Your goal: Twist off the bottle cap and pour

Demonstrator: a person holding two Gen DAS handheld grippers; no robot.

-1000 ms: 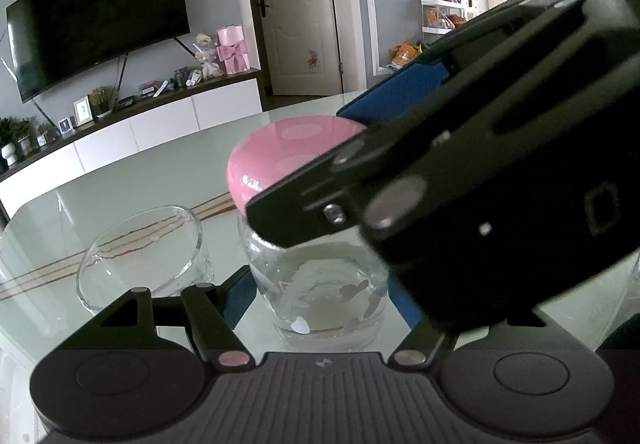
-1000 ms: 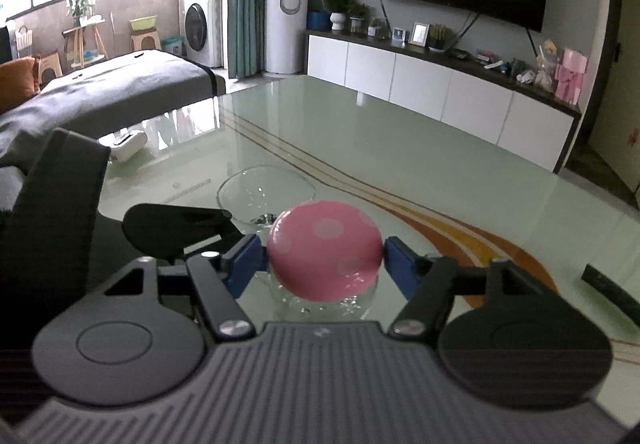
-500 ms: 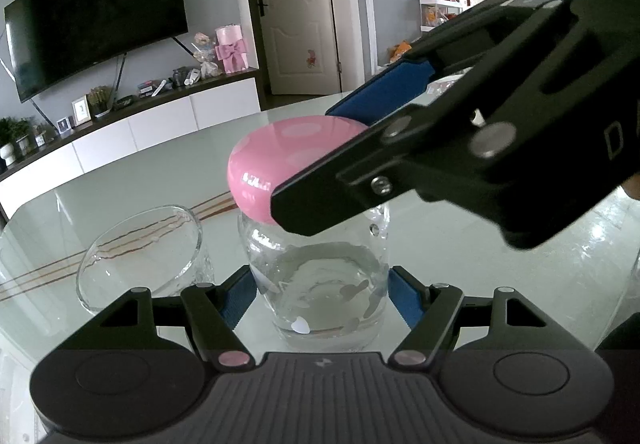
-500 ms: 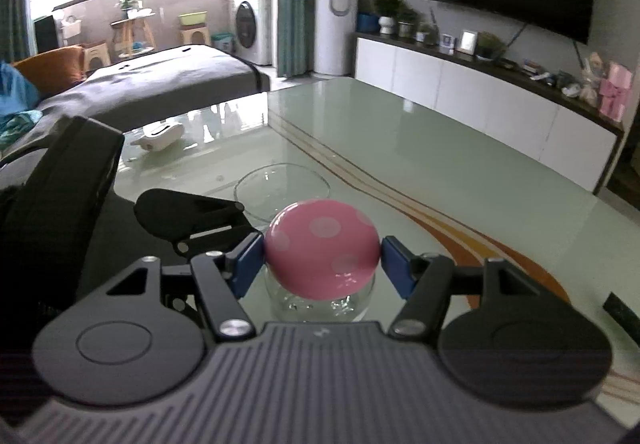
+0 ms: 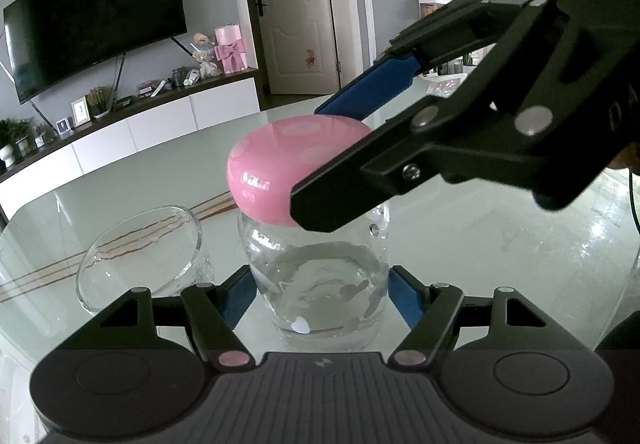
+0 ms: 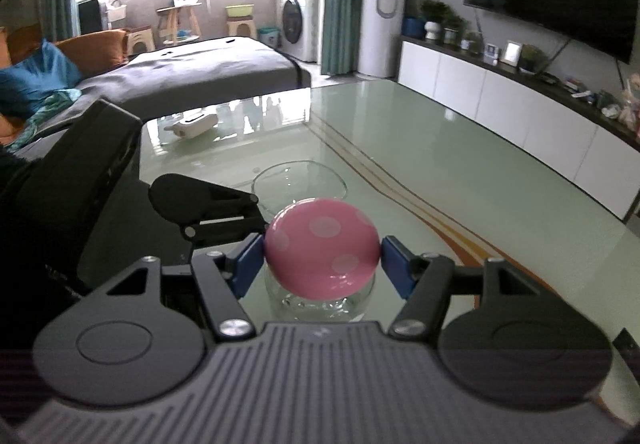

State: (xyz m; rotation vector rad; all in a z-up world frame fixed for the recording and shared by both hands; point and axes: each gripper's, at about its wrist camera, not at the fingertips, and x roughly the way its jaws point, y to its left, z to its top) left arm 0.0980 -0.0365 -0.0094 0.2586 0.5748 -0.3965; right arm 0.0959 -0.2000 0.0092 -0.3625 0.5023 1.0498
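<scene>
We see the right gripper [image 6: 322, 258] pinching the pink dotted dome cap [image 6: 322, 246] from both sides; the left gripper [image 5: 318, 294] clamps the upright clear glass bottle [image 5: 320, 296] below, jaws closed on it.

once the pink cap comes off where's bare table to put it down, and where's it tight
Bare table lies beyond the glass bowl, toward the white cabinet, and to the bottle's right. It is tight right at the bottle: the left gripper flanks its body, the right gripper clamps the pink cap, and the bowl stands close by.
</scene>
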